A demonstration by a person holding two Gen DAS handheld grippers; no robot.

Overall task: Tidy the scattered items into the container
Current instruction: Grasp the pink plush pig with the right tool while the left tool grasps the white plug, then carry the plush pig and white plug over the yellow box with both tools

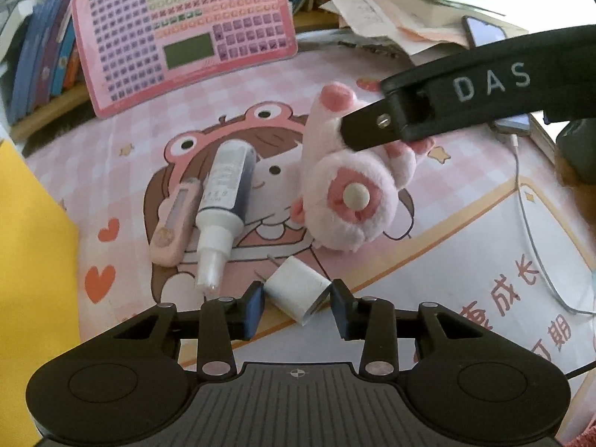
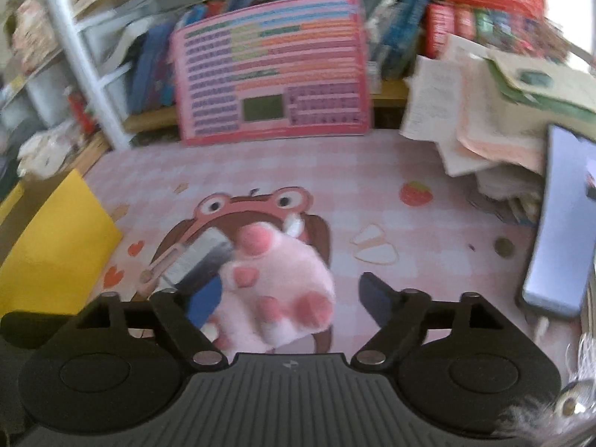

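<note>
We're on the desk mat (image 1: 123,171). Left gripper (image 1: 298,300) is spread moderately wide, straddling the white charger cube (image 1: 298,294): cube sits dead between the pads, tilted, prongs pointing away from us toward the mat centre, and we can't tell whether the pads touch it yet. Judgement: closing straight in should take it, no reorientation needed.

Right gripper (image 2: 290,298) is wide; the pink plush (image 2: 279,290) sits in the gap, crowding the left pad (image 2: 205,300), clear space on the right. Frame is blurred, so contact is unclear. From the left view its finger (image 1: 372,126) lies over the plush top.

Bottle (image 1: 223,201) and pink pen-like case (image 1: 173,223) lie side by side, long axes running away from the left claw, nozzle toward us, just left of the cube. Left arm is nearer both.

Yellow container (image 1: 33,242) stands at the mat's left edge, on the left arm's side.
</note>
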